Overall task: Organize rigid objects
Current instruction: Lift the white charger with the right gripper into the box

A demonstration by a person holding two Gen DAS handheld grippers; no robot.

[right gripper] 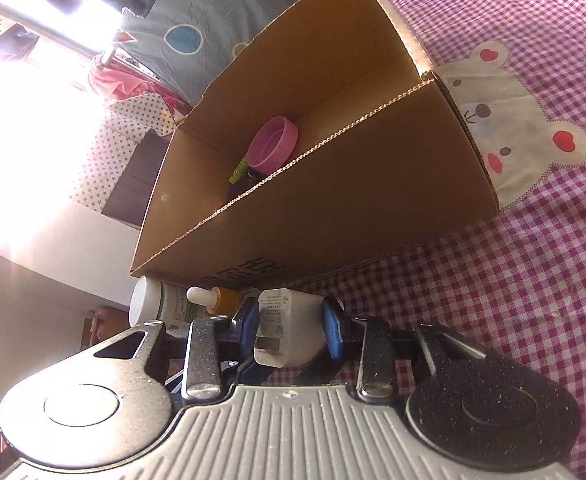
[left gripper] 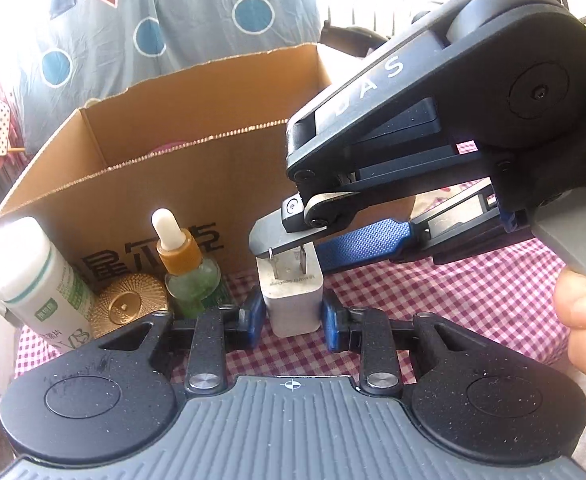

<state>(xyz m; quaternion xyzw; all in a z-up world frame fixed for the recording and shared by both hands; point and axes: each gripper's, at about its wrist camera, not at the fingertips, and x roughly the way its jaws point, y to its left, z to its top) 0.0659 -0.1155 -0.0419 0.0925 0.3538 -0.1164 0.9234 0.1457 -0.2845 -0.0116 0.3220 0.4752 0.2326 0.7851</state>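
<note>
Left wrist view: both the left gripper [left gripper: 291, 317] and right gripper [right gripper: 291, 328] clamp the white charger [left gripper: 291, 300] before the cardboard box [left gripper: 197, 184], probably for boxing.

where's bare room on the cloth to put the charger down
Bare checked cloth lies right of the charger, along the cardboard box front. Left is crowded: dropper bottle, gold lid and white bottle against the box.

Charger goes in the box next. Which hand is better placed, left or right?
Probably left: its fingers pinch the charger squarely by its body, with the box just behind. The right gripper sits up by the prongs, grip unclear.
</note>
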